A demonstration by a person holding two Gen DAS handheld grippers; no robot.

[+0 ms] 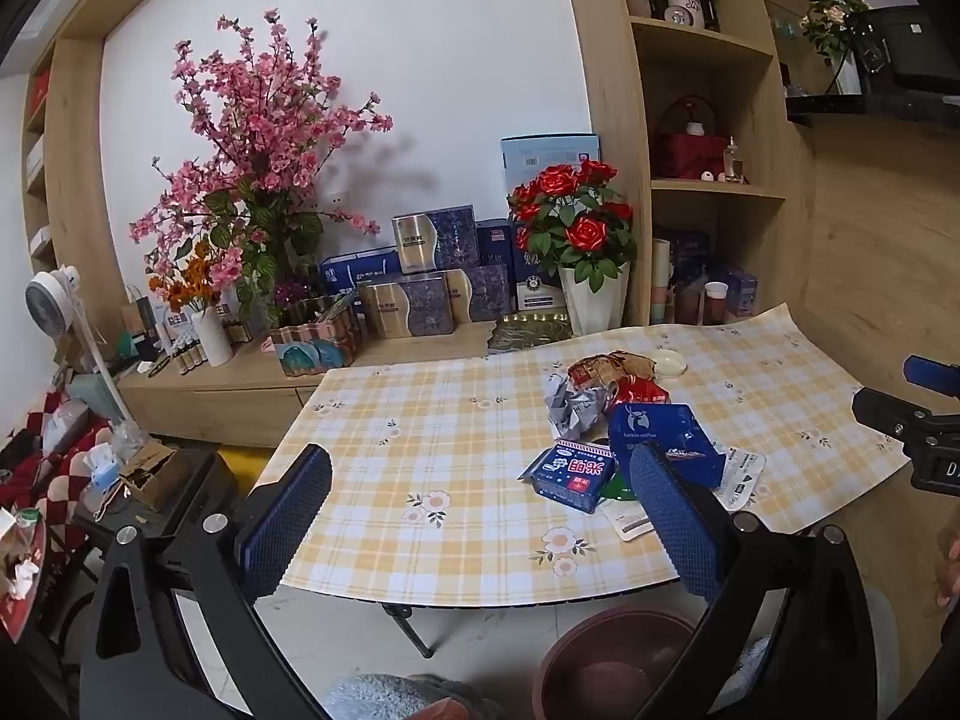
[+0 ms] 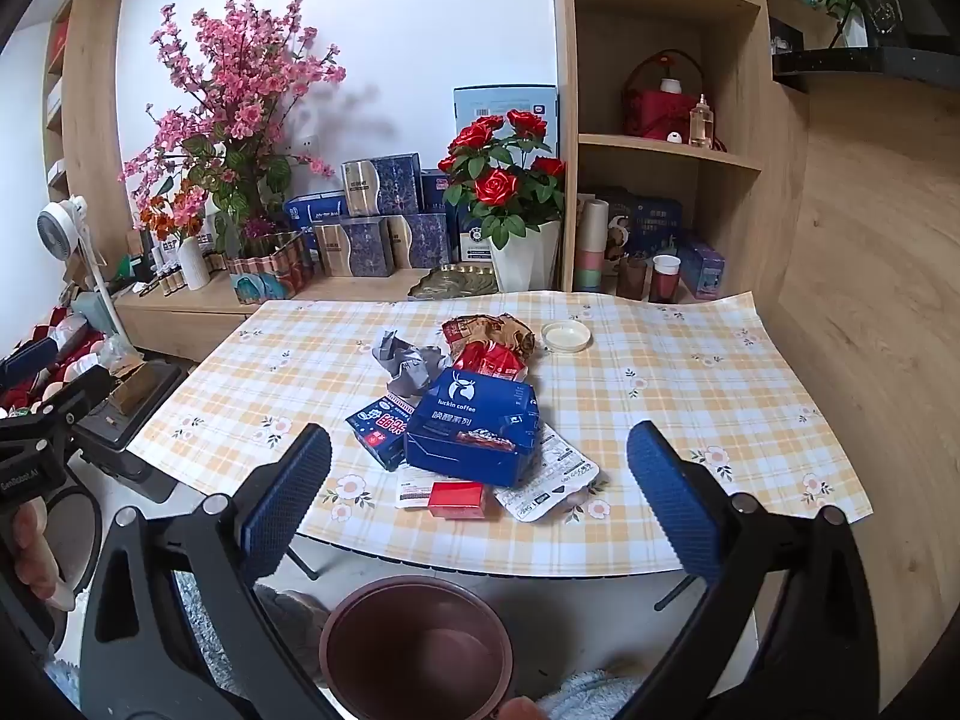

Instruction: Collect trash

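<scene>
A heap of trash lies on the yellow checked tablecloth: a blue coffee box, a small blue packet, crumpled grey paper, red and brown wrappers, a small red box, flat white wrappers and a white lid. My right gripper stands open in front of the heap, short of it. My left gripper is open too, above the table's near edge, left of the heap. Nothing sits between either pair of fingers.
A brown round bin stands on the floor below the table's near edge. Behind the table a low cabinet carries flower pots, boxes and a fan. Wooden shelves rise at the right.
</scene>
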